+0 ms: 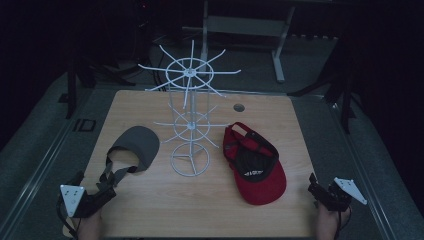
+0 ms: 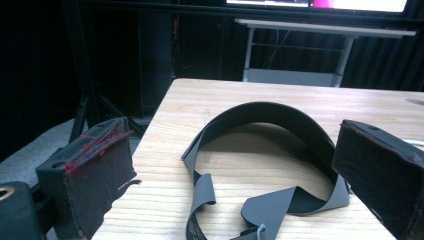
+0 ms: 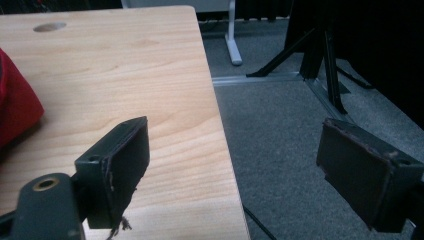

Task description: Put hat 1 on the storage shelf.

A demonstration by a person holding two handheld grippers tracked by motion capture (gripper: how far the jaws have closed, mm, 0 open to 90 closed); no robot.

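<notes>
A wooden table (image 1: 200,200) holds three things: a grey visor (image 1: 135,147) on the left, a white wire rack (image 1: 190,120) in the middle and a red cap (image 1: 255,165) on the right. The rack stands upright on its round base, with two tiers of thin arms spreading out from the pole; every arm is bare, nothing hangs on it. The red cap lies upside down just right of the rack's base, its dark lining facing up like a shallow bowl with nothing in it. The visor lies flat, brim toward the far side, and its straps trail toward the near left corner.

The left gripper (image 1: 107,187) sits at the near left corner, right at the visor's strap ends. In the left gripper view its jaws stand wide apart, and the visor (image 2: 265,150) lies on the table (image 2: 300,95) between and beyond them, with its curved band and loose straps in front; the pads do not press on it.

The right gripper (image 1: 315,187) hovers at the near right edge, near the cap's brim but apart from it. In the right gripper view its jaws are spread wide with nothing between them, one over the table (image 3: 125,75) edge, the other over the grey floor (image 3: 280,140), and the red cap (image 3: 15,110) shows at the left edge
</notes>
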